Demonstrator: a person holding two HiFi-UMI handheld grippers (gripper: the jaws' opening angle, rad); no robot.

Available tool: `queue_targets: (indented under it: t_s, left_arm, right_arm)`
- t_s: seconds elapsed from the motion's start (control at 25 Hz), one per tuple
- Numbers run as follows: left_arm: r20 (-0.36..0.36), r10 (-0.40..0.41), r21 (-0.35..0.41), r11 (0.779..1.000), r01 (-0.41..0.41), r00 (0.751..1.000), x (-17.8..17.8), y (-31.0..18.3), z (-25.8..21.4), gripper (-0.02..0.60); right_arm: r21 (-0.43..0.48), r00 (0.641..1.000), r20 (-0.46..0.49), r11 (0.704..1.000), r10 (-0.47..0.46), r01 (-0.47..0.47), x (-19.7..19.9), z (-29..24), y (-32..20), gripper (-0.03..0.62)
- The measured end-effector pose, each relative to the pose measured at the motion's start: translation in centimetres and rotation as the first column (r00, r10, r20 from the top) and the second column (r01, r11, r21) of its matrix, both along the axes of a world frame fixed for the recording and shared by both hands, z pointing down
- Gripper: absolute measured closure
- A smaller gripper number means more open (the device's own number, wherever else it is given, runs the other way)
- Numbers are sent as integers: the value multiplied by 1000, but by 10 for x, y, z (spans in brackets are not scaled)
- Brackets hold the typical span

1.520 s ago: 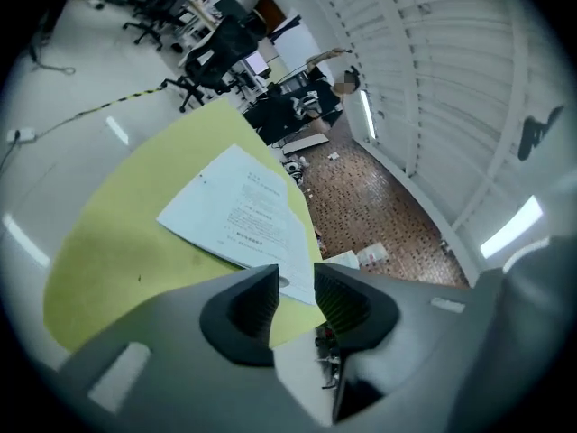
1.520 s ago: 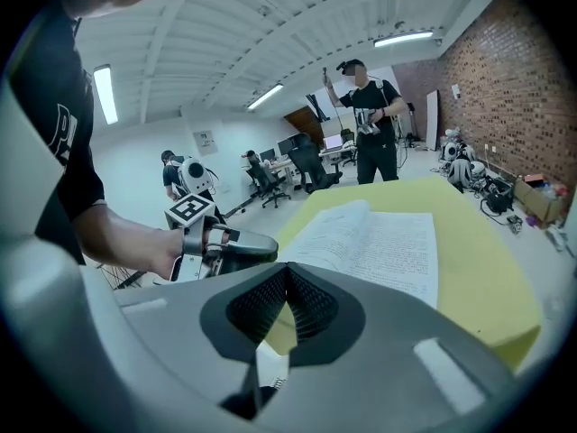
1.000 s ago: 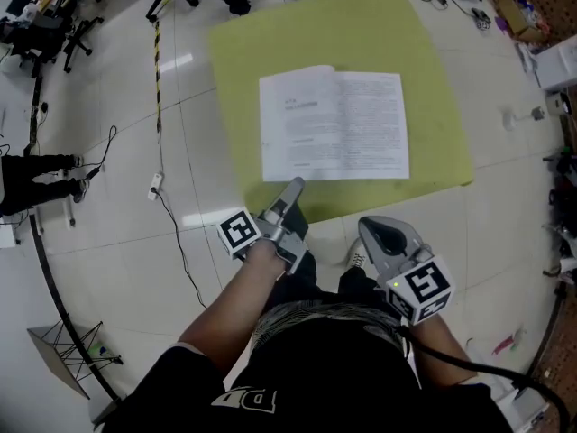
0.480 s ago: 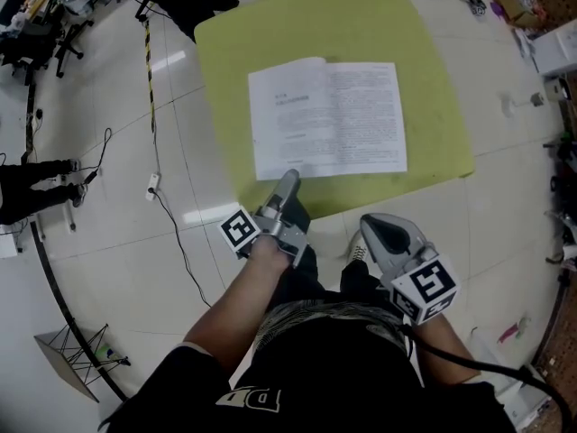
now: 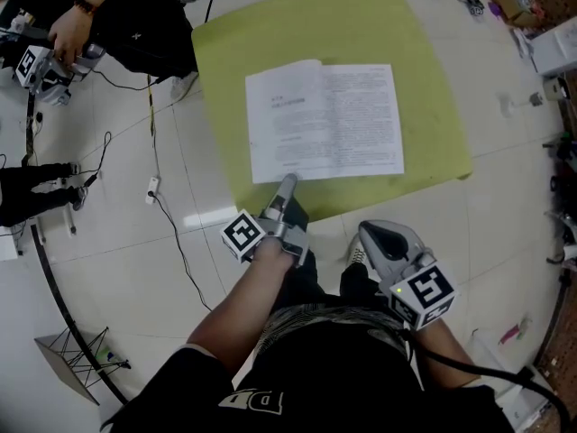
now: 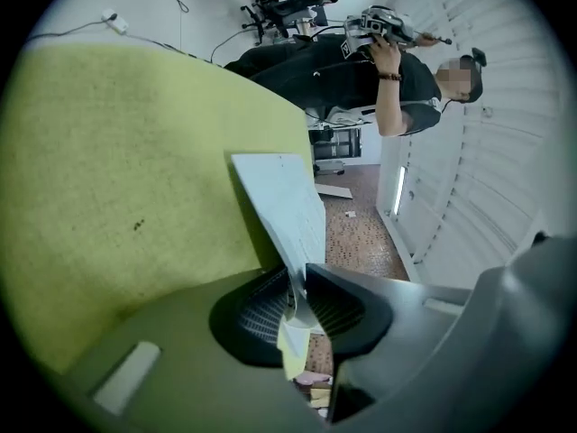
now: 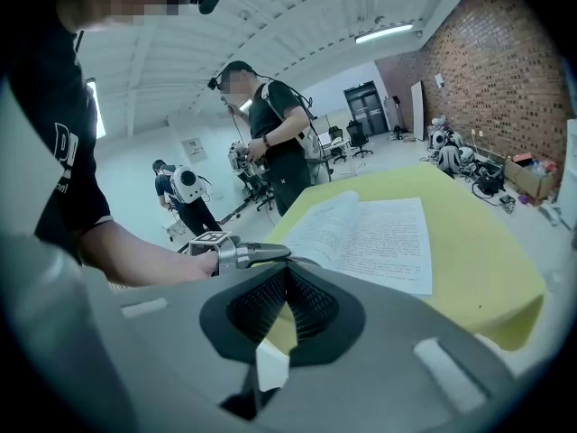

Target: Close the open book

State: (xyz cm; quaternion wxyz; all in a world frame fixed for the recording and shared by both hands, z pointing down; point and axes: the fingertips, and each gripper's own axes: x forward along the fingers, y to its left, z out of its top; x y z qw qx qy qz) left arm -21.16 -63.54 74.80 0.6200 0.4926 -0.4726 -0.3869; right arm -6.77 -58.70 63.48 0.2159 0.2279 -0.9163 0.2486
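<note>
Head view: An open white book with printed pages [image 5: 325, 120] lies flat near the middle of a square yellow-green bench [image 5: 424, 79], spine running away from the person, both pages facing up. The left gripper [image 5: 287, 186] reaches over the near edge of the bench, its tip at the lower edge of the left-hand page. The right gripper [image 5: 368, 231] is held off the bench, near the person's body and well apart from the book. A black cable [image 5: 167, 215] trails over the white tiled floor [image 5: 108, 269]. A second person [image 5: 135, 16] stands beyond the far left corner of the bench.

Left gripper view: The left gripper [image 6: 297, 300] has its jaws closing, and the dark ribbed pads already stand nearly together with a thin edge of the book's paper [image 6: 284, 201] pinched between them. The sheet runs away from the jaws, seen edge-on, with the yellow-green bench surface [image 6: 117, 170] to its left.

Right gripper view: The right gripper [image 7: 286, 273] has its pad tips meeting, with nothing between them. Beyond it, the open book [image 7: 379, 233] rests on the bench [image 7: 478, 269], and the left gripper [image 7: 261, 253] points at the book's near corner. A red brick wall [image 7: 505, 70] stands at the right.
</note>
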Motion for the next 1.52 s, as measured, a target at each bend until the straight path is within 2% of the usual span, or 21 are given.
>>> queue_targets:
  t_s: [0.04,0.12,0.2,0.28,0.32,0.48,0.64,0.72,0.76,0.88,0.96,1.08,1.16,1.28,1.36,1.52]
  left_arm:
    - [14,-2,-4,1000,2,1000,0,2,1,525]
    - [41,-7,-1,1000,7,999,-1,3,2,539]
    - [87,2,32,999,-5,996,0,-1,-6,557]
    - [180,34,67,997,-46,983,1,-3,-15,565]
    - [241,55,72,995,-74,969,0,-2,-18,565]
    - [442,122,75,982,-172,889,-1,5,-36,565]
    - [611,182,39,965,-259,770,14,-6,-41,561]
    - [691,213,1,955,-296,691,22,-9,-44,560]
    - [733,228,-22,949,-313,641,26,-9,-45,560]
    - [843,270,-97,927,-362,466,35,-12,-51,558]
    - [892,287,-143,912,-385,350,42,-13,-54,555]
    - [935,303,-207,887,-414,182,54,-14,-57,551]
    - [948,308,-244,867,-435,82,63,-17,-59,549]
    - [948,315,-298,836,-460,-41,76,-21,-63,543]
    - [939,327,-337,813,-474,-107,84,-22,-62,537]
    - [909,343,-417,752,-511,-237,104,-24,-54,531]
  right_arm:
    - [-2,1000,-1,1000,0,0,1,0,2,586]
    - [-19,1000,-11,1000,4,-4,5,2,6,586]
    - [-34,1000,-21,999,10,-11,9,4,7,586]
    - [-39,1000,-20,999,14,-14,12,3,7,586]
    - [-36,1000,-13,999,16,-16,11,1,8,586]
    - [-28,999,6,999,31,-31,11,-9,18,586]
    - [-13,999,15,999,42,-42,23,-10,9,586]
    - [-3,998,22,999,54,-54,29,-14,5,586]
    - [-3,997,31,998,67,-67,31,-18,2,586]
    - [-7,994,53,995,100,-100,35,-29,-1,586]
    - [7,994,53,995,99,-100,40,-32,0,586]
    - [19,992,64,994,105,-107,47,-37,3,586]
    - [22,992,62,993,111,-113,55,-38,4,586]
    - [21,990,64,992,125,-127,66,-42,4,586]
    - [28,988,70,990,136,-138,73,-45,3,586]
    - [49,986,76,987,151,-154,86,-49,2,586]
